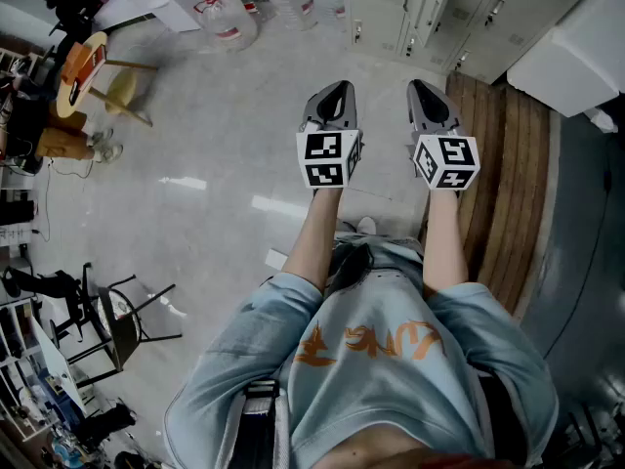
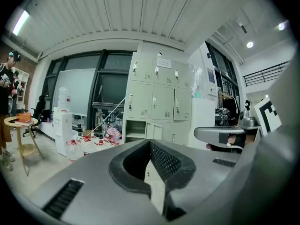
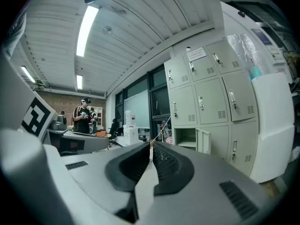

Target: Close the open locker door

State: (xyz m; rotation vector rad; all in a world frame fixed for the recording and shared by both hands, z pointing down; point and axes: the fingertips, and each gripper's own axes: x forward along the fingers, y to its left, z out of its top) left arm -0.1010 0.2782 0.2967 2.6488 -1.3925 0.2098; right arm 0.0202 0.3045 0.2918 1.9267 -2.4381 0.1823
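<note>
1. My left gripper (image 1: pixel 335 91) is held out over the floor (image 1: pixel 215 164), its fingers (image 2: pixel 165 161) closed on nothing. I'd leave it idle and out of the way
2. My right gripper (image 1: pixel 423 88) sits just beside it, fingers (image 3: pixel 169 165) together and empty too, which makes a firm tip for pushing
3. The locker door (image 3: pixel 204 141) stands ajar in the lower row, ahead and well apart from me. I'd walk in, set the right tip on its outer face near the free edge, and push steadily until it sits flush
</note>
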